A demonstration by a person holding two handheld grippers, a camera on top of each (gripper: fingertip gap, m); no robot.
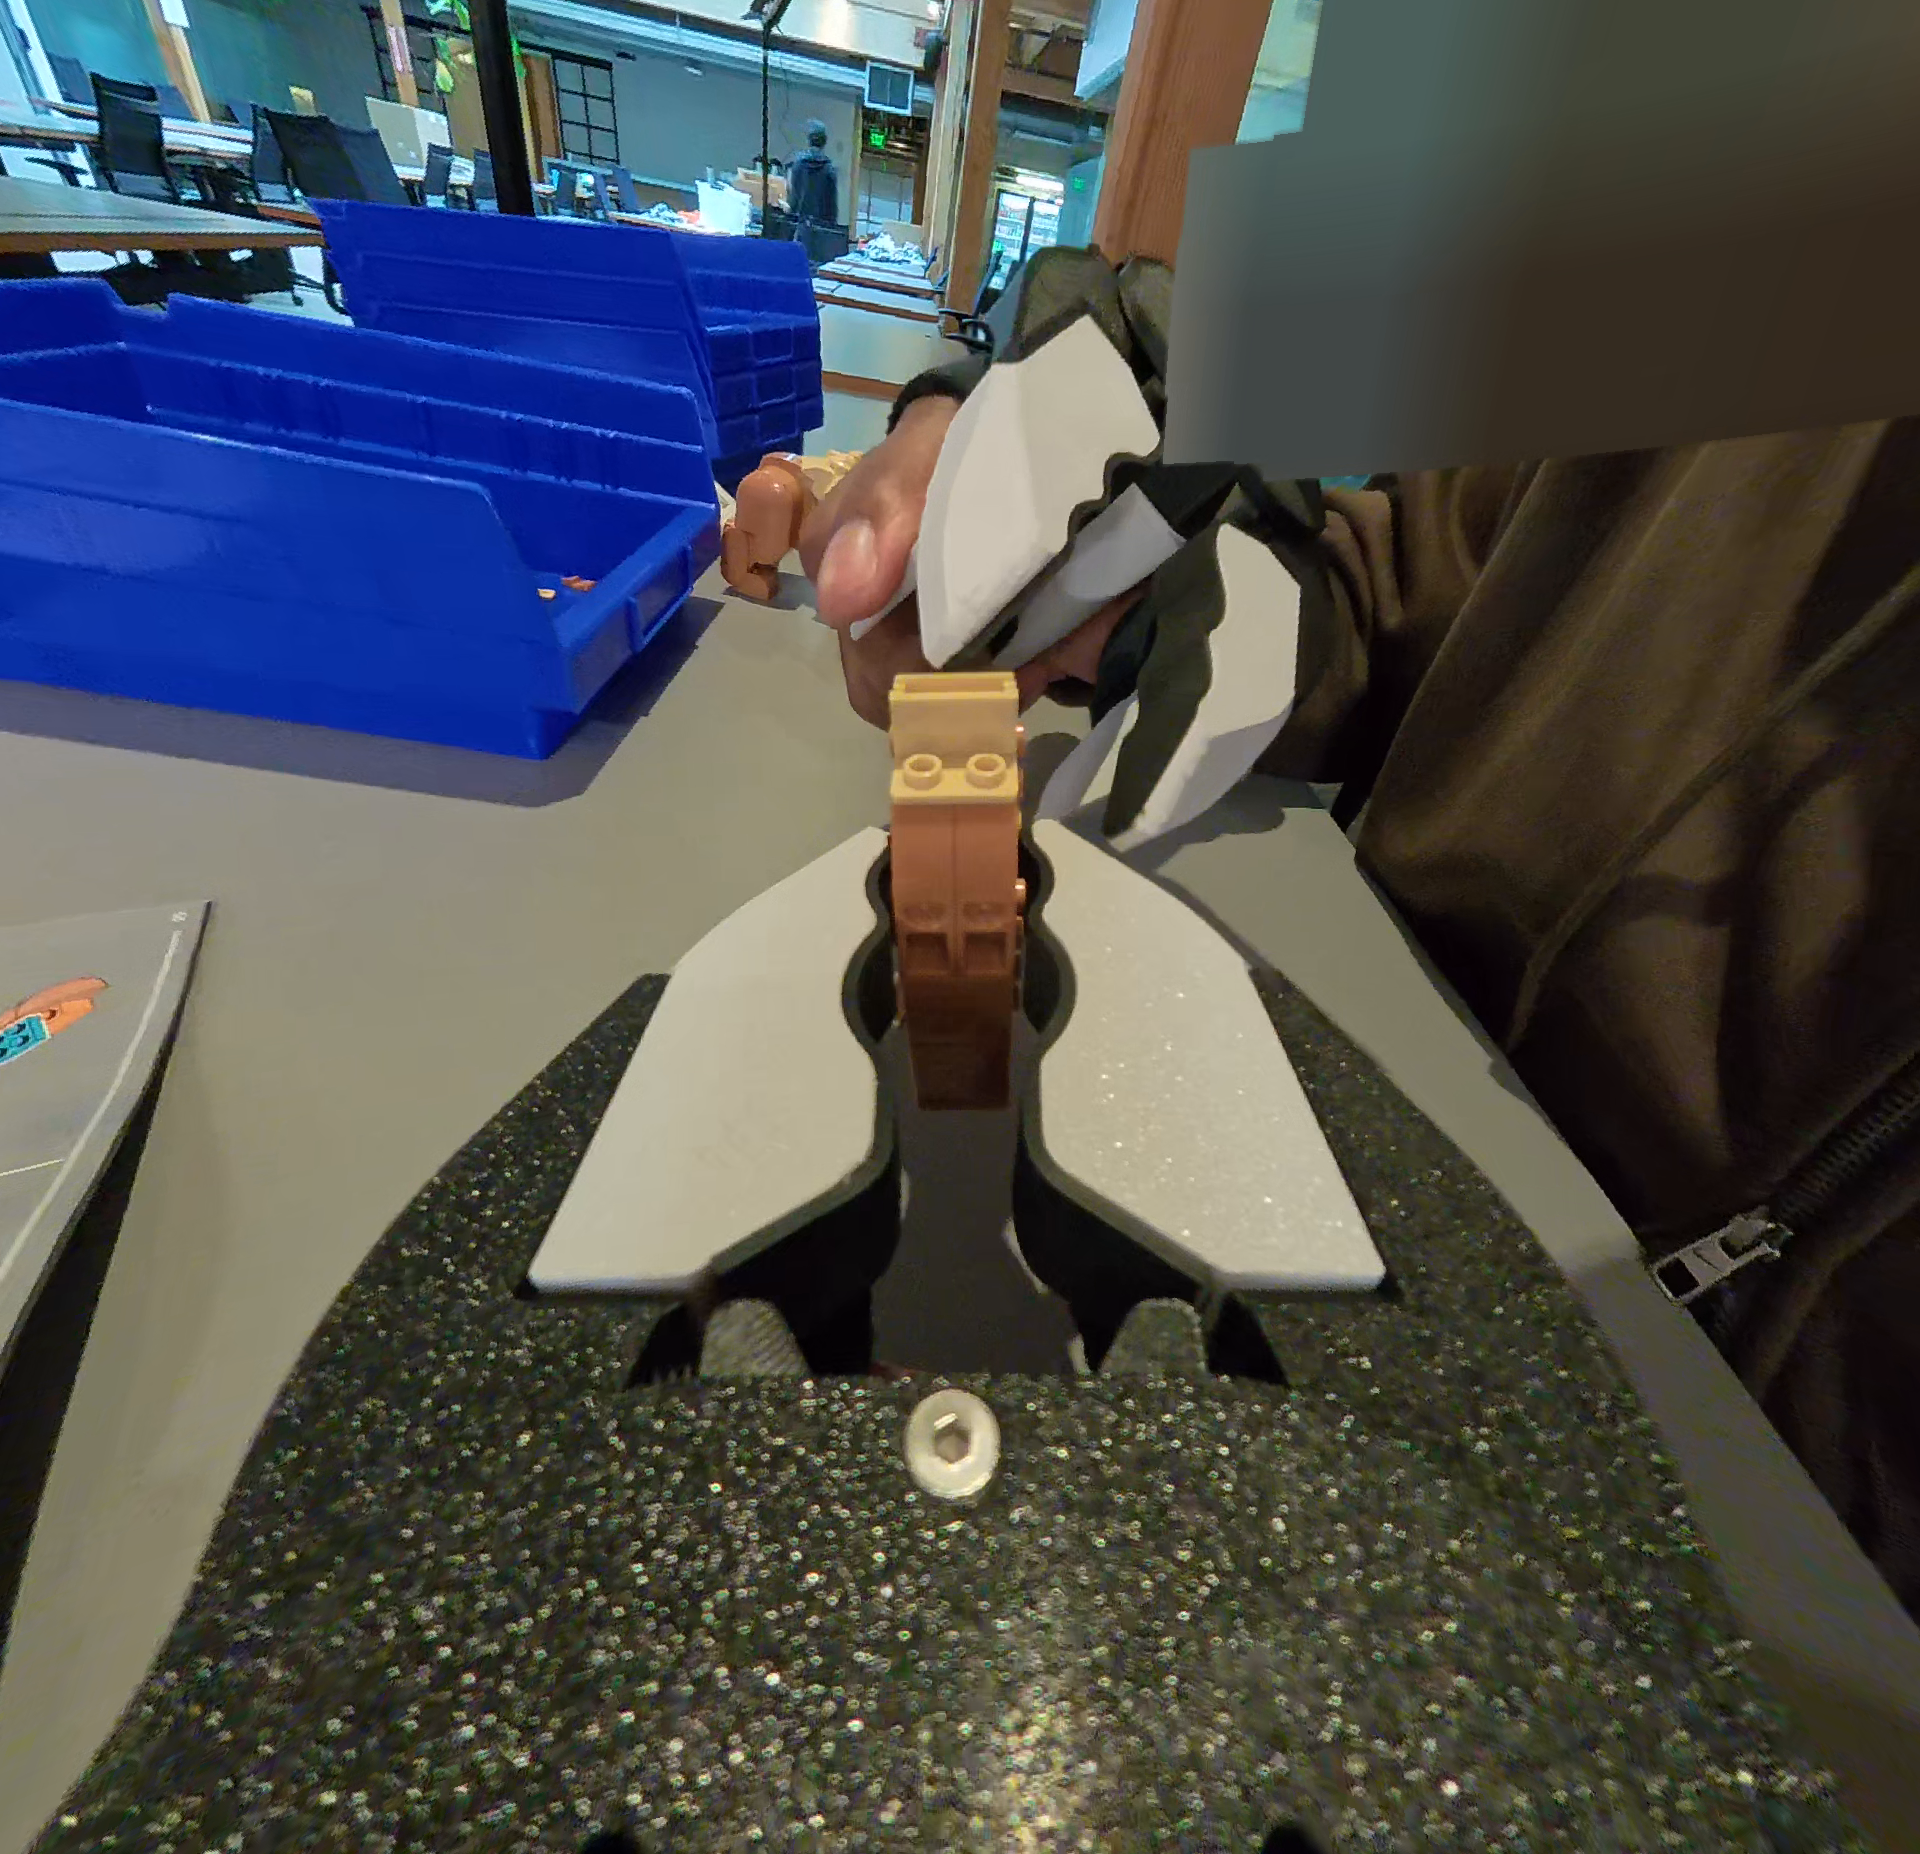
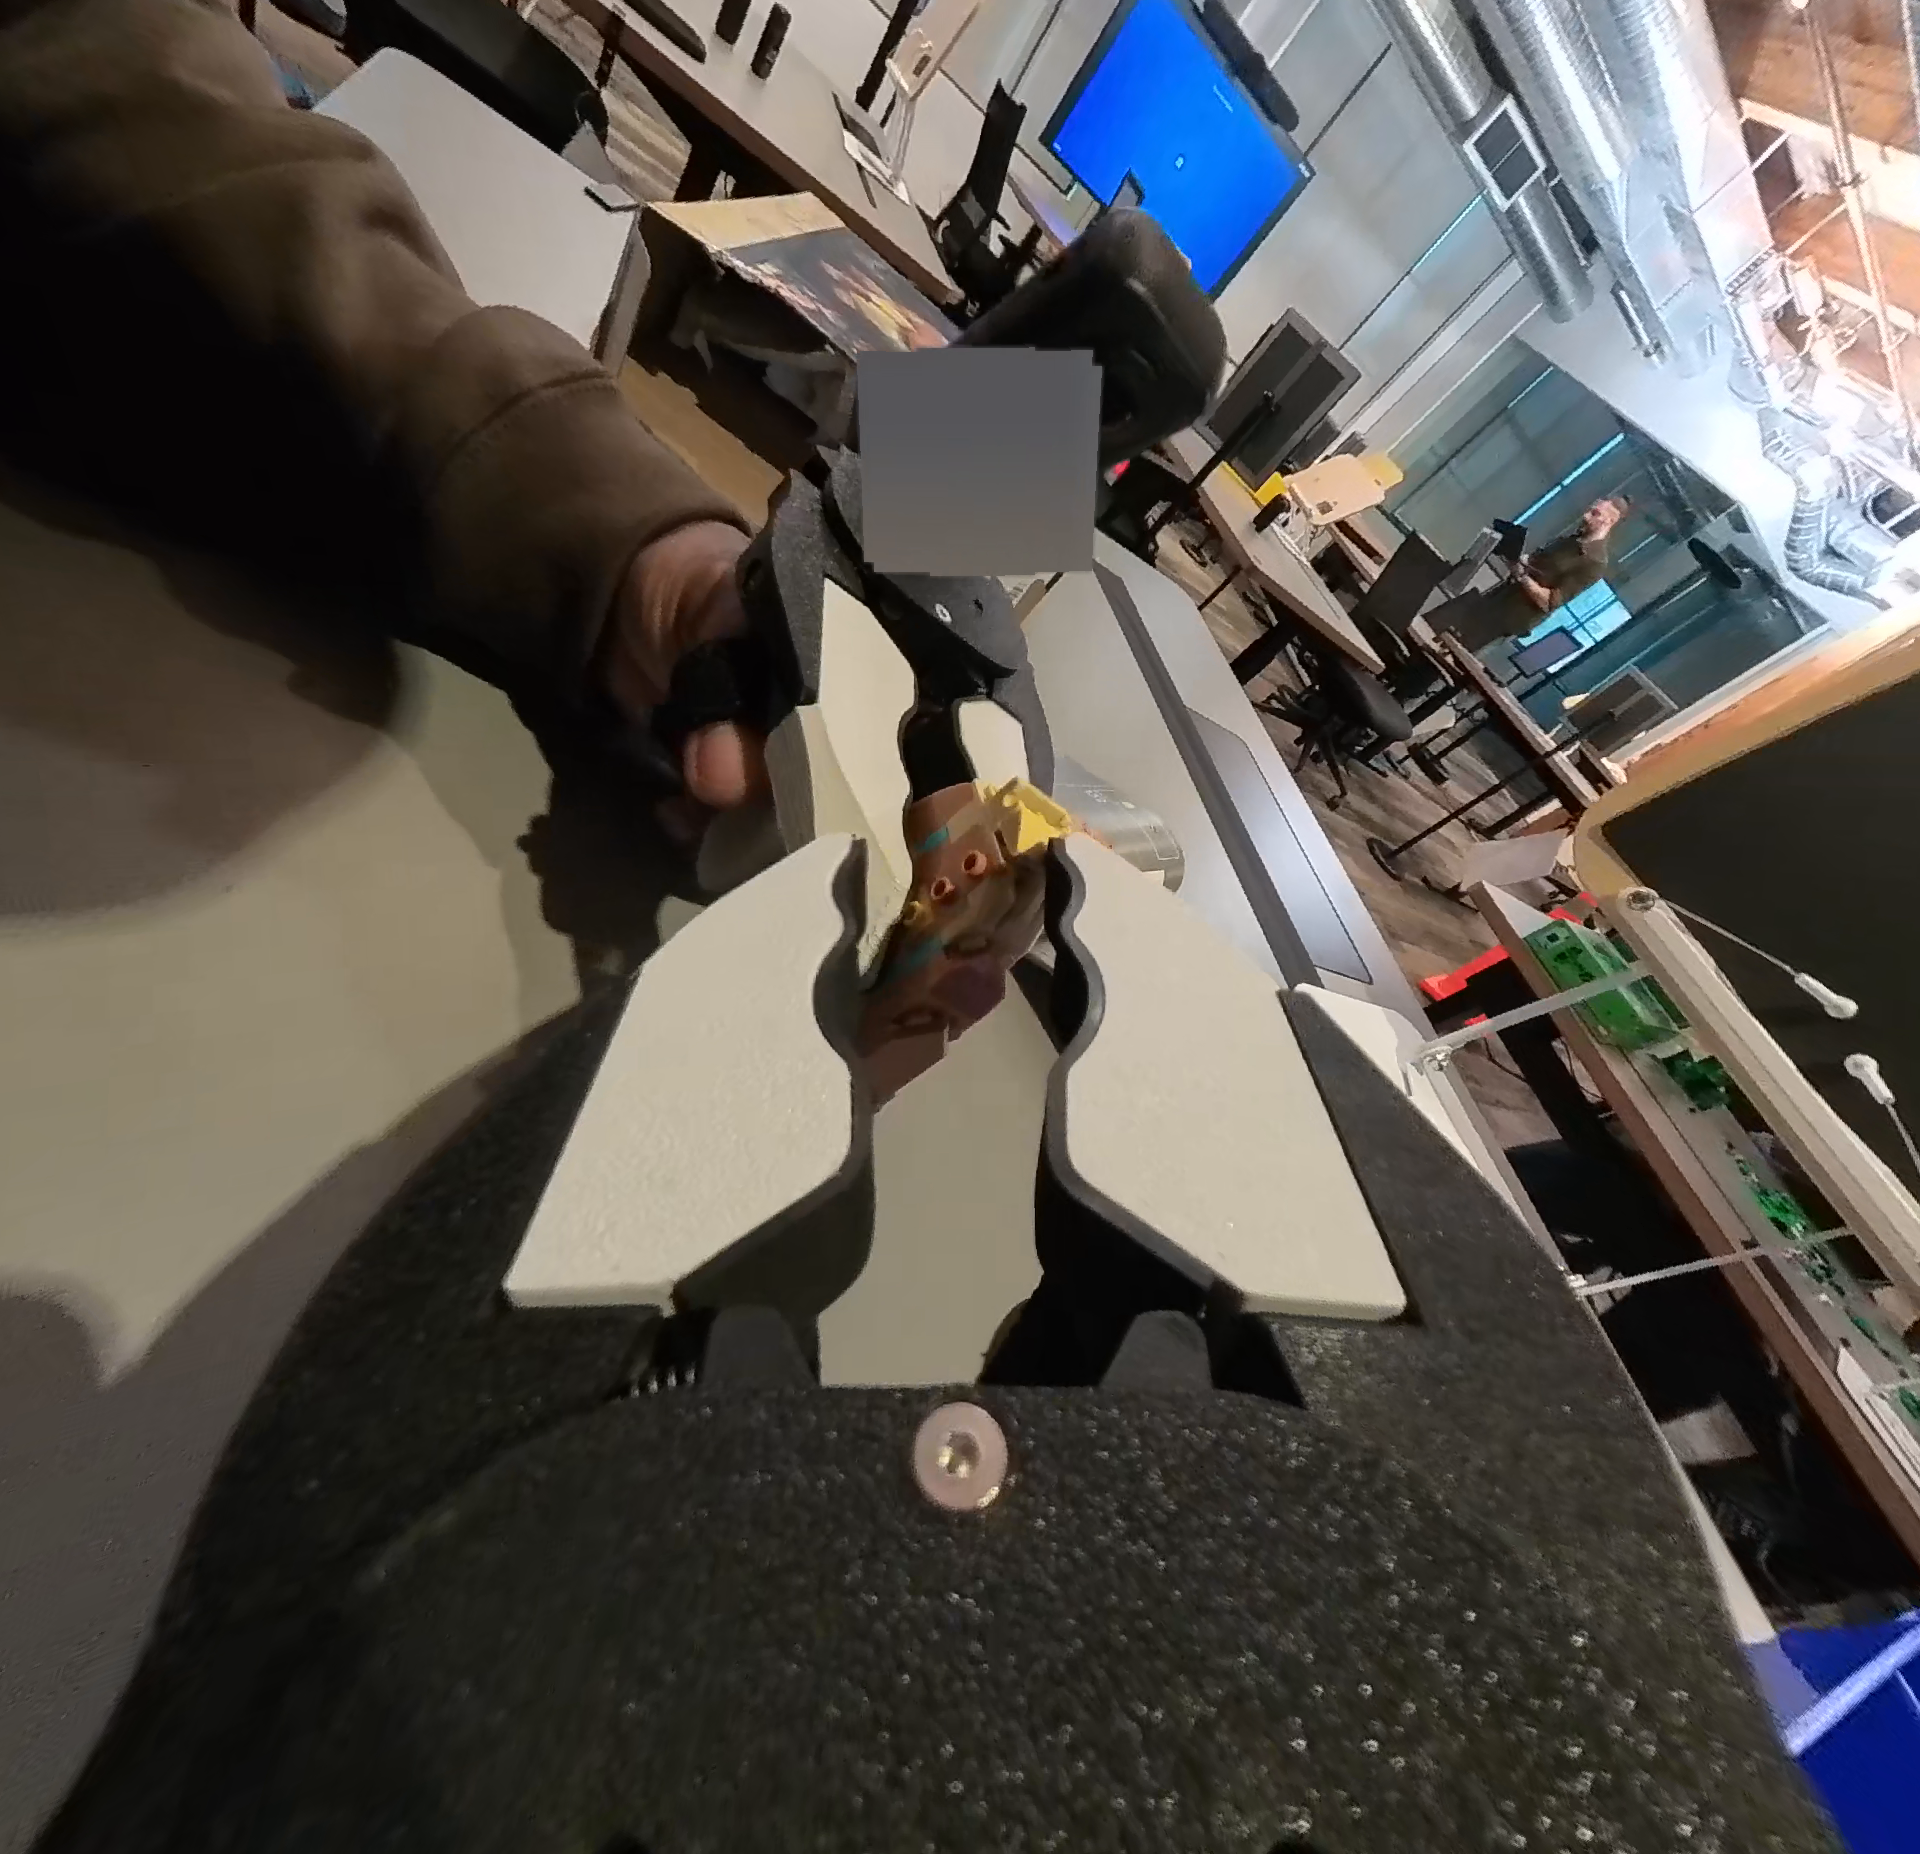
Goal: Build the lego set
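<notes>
Lego assembly (image 1: 956, 900): brown curved body with a tan studded piece on top, standing upright between the fingers of the left gripper (image 1: 956, 869), raised above the grey table (image 1: 416, 921). Left gripper: closed onto the assembly's brown lower part, both fingers pressing its sides.

Right wrist view shows the same assembly (image 2: 961, 931) lying tilted between the fingertips of the right gripper (image 2: 961, 921). Right gripper: narrowly parted around the piece; whether its fingers actually press it cannot be told. In the left wrist view the right gripper (image 1: 1039, 557) hangs just above the tan top, with a person's hand (image 1: 862, 526) on it.

Second brown lego figure (image 1: 764, 531) stands on the table behind, beside blue storage bins (image 1: 343, 557). Instruction booklet (image 1: 73, 1056) lies at the left edge
</notes>
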